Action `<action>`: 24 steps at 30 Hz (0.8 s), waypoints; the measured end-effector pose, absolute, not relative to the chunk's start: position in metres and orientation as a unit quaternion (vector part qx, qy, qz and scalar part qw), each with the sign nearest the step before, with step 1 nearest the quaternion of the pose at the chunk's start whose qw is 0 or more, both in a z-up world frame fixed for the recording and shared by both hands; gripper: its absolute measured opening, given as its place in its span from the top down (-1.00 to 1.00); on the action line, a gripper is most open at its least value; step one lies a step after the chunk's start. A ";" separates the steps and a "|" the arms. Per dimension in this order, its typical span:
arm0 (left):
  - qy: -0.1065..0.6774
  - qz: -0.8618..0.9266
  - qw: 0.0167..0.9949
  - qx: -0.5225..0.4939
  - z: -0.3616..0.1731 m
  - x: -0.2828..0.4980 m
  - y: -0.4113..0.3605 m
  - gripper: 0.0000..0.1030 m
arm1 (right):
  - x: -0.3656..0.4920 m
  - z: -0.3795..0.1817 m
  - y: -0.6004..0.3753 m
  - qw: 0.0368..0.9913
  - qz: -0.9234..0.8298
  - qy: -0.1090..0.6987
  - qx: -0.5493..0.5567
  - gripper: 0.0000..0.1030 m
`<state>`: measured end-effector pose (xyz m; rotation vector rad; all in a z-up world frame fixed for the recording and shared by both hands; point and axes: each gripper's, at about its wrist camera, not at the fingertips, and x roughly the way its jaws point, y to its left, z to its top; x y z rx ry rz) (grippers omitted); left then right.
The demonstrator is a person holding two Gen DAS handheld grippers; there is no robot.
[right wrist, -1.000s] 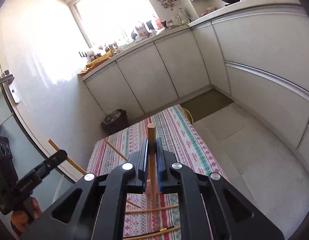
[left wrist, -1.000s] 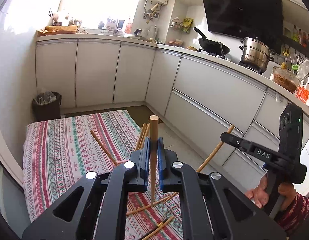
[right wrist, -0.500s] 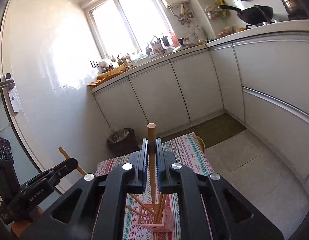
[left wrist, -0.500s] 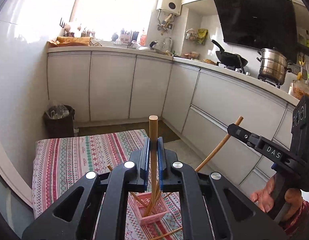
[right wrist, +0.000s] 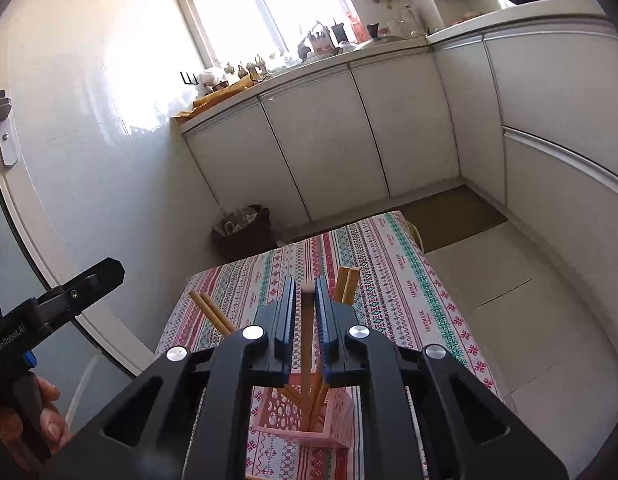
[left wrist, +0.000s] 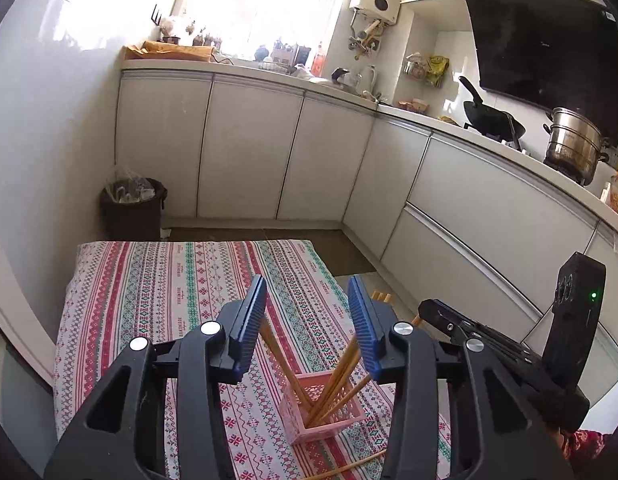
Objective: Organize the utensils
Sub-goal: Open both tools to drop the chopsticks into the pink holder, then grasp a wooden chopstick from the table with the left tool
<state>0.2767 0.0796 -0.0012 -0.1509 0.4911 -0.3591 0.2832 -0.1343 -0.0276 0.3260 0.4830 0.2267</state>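
Note:
A pink lattice holder [left wrist: 323, 410] stands on the striped cloth and holds several wooden chopsticks [left wrist: 338, 376], leaning apart. My left gripper [left wrist: 307, 308] is open and empty right above it. In the right wrist view the holder [right wrist: 305, 412] sits just below my right gripper [right wrist: 305, 304], whose jaws stand slightly apart with one blurred chopstick [right wrist: 306, 344] upright between them, its lower end in the holder. Other chopsticks [right wrist: 347, 286] stick up on both sides. The right gripper's body [left wrist: 505, 348] shows at right in the left wrist view.
The table with the striped cloth [left wrist: 161, 288] stands in a kitchen corner. A loose chopstick [left wrist: 349, 466] lies on the cloth near the front. A dark bin [left wrist: 133, 208] stands by the cabinets. White cabinets [left wrist: 469, 208] run along the right.
My left gripper has opened and its chopstick now stands in the holder. My right gripper has loosened on its chopstick, which has sunk lower. Both views have tilted down over the holder.

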 end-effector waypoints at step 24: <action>0.273 -0.223 0.936 0.022 -0.007 0.225 0.053 -0.86 | 0.145 -0.019 -0.185 0.992 -0.026 0.061 0.107 -0.87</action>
